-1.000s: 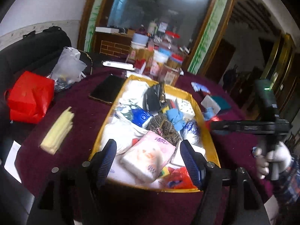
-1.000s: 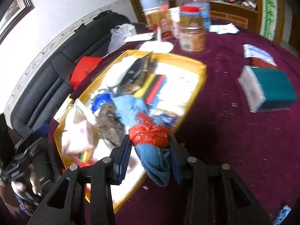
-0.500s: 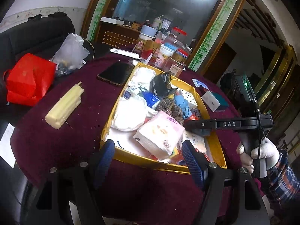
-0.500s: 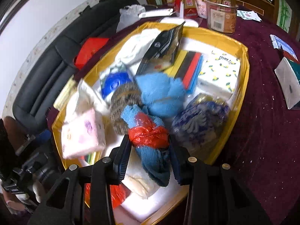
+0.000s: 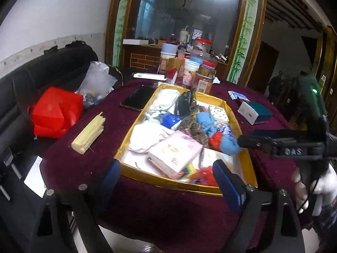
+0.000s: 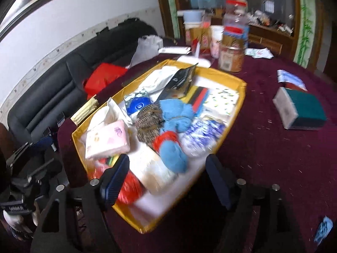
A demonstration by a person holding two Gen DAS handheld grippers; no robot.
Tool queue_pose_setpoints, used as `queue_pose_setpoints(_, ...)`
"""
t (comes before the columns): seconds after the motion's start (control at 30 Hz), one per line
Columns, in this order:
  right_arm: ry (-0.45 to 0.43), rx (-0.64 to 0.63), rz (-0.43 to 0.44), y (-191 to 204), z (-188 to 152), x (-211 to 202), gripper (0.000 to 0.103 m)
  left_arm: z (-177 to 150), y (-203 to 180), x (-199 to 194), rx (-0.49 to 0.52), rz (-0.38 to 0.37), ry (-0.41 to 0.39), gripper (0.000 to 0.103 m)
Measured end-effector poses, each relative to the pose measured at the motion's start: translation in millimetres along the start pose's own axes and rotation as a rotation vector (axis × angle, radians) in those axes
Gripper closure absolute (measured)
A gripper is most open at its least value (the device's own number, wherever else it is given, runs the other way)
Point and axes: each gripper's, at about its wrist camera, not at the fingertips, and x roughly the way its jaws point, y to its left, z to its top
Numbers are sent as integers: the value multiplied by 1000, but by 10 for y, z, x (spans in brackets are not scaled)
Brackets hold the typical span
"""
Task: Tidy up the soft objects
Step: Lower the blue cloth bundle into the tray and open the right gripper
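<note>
A yellow tray [image 5: 137,117] [image 6: 236,118] on the maroon table holds several soft items. A blue knit bundle with a red band [image 6: 171,149] [image 5: 224,142] lies in it beside a pink tissue pack [image 5: 174,154] [image 6: 107,139], a brown speckled knit [image 6: 148,124], a second blue knit [image 6: 177,113] and a blue-white packet [image 6: 200,136]. My right gripper [image 6: 167,178] is open and empty, pulled back above the tray's near corner; it shows in the left wrist view [image 5: 248,142]. My left gripper [image 5: 166,181] is open and empty at the tray's near edge.
A teal-and-white box [image 6: 301,109] [image 5: 253,113], small packets [image 6: 291,80] and a blue scrap [image 6: 323,229] lie right of the tray. Jars and cartons [image 6: 231,42] stand behind it. A pale stick bundle [image 5: 89,133], a phone [image 5: 137,101], a red bag [image 5: 54,113] and a black sofa [image 6: 69,82] are to the left.
My right gripper opened and let go of the blue bundle with the red band, which now lies in the tray; the gripper drew back. My left gripper pulled back a little.
</note>
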Motion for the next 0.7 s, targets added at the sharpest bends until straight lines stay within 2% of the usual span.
queue_pose_setpoints(0.1,-15,-3,-29,-61,-104,-76,24,-23,-100,-61,10,0,-13,10)
queue_pose_setpoints(0.2,-23,-10,-51,-92,-70,-97,24,-44,-168,-67,-1,-9,-4,10)
queue_pose_setpoints(0.3,-2,-63,-58,-16,106,92,24,-95,-234,-65,-9,-6,16,10)
queue_pose_setpoints(0.43,83,-98,-81,94,335,629,24,-150,-263,-117,-27,-13,28,10)
queue_pose_setpoints(0.5,138,-109,-73,144,377,888,34,-175,-252,-156,-36,-9,23,10)
queue_pose_setpoints(0.53,162,-125,-90,171,376,985,54,-187,-229,-170,-43,-8,24,10)
queue_pose_setpoints(0.57,144,-155,-129,210,379,987,69,-198,-206,-176,-50,-9,28,10)
queue_pose_setpoints(0.6,146,-166,-117,228,382,966,77,-210,-175,-176,-57,-9,33,10)
queue_pose_setpoints(0.7,110,-160,-93,239,367,725,77,-238,-48,-181,-77,-12,39,10)
